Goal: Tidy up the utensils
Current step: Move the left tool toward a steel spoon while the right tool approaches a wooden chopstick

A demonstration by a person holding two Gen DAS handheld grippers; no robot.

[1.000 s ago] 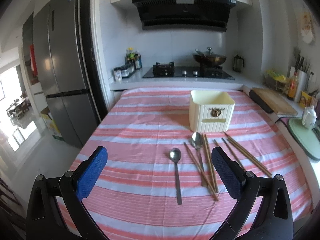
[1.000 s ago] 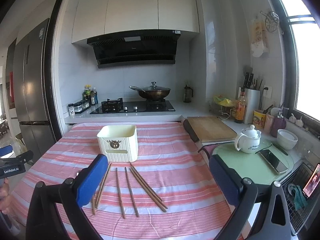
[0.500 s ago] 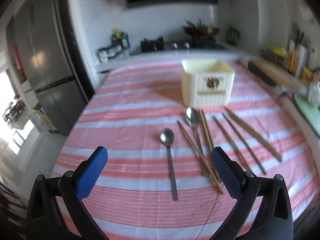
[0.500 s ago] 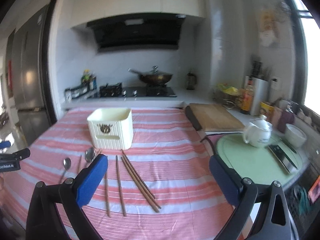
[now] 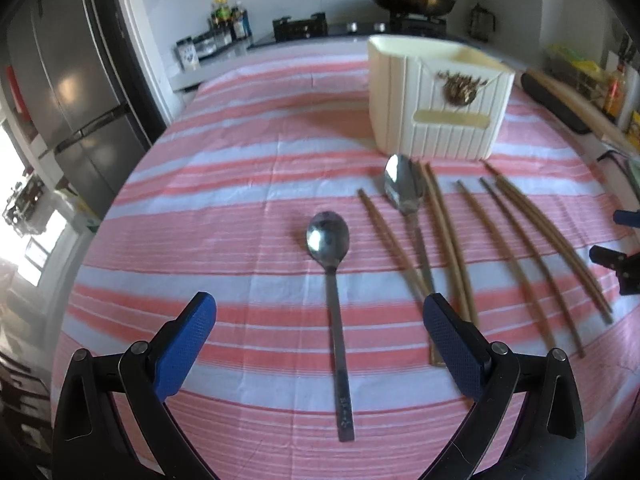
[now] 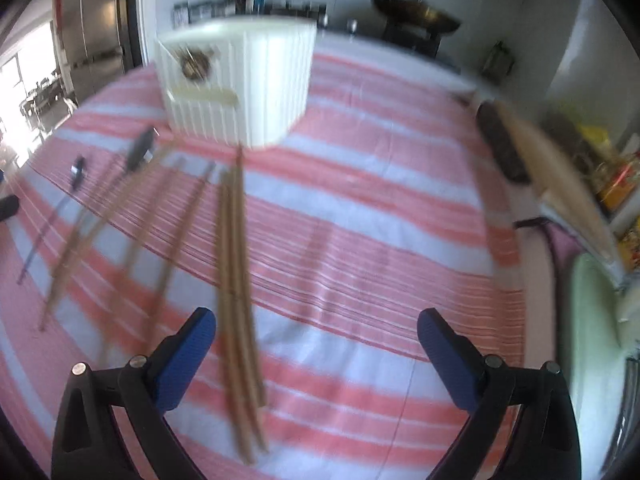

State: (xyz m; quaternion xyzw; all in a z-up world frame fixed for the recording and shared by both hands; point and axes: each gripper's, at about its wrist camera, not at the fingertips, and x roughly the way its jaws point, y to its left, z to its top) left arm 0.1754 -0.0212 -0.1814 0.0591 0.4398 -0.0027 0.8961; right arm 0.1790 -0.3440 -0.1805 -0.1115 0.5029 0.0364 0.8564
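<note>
A steel spoon [image 5: 334, 280] lies on the striped tablecloth, its handle running between the blue pads of my open left gripper [image 5: 318, 328], which hovers just above it. A second spoon [image 5: 404, 192] rests among several wooden chopsticks [image 5: 520, 240] in front of the cream utensil holder [image 5: 436, 100]. In the blurred right wrist view, my open right gripper [image 6: 316, 340] hangs low over a pair of chopsticks [image 6: 236, 280] that lie near its left pad. The holder [image 6: 240, 80] stands behind, and both spoons [image 6: 136, 152] show at far left.
The pink and white striped cloth [image 5: 240, 152] covers the table. A wooden cutting board [image 6: 552, 168] lies along the right counter, with a green mat [image 6: 592, 312] nearer. The fridge [image 5: 80, 80] stands at left; a stove with a wok [image 5: 412, 0] lies behind.
Both grippers have dropped down and forward toward the table. The left now frames the near spoon's handle; the right has swung over the rightmost chopsticks. Both stay open.
</note>
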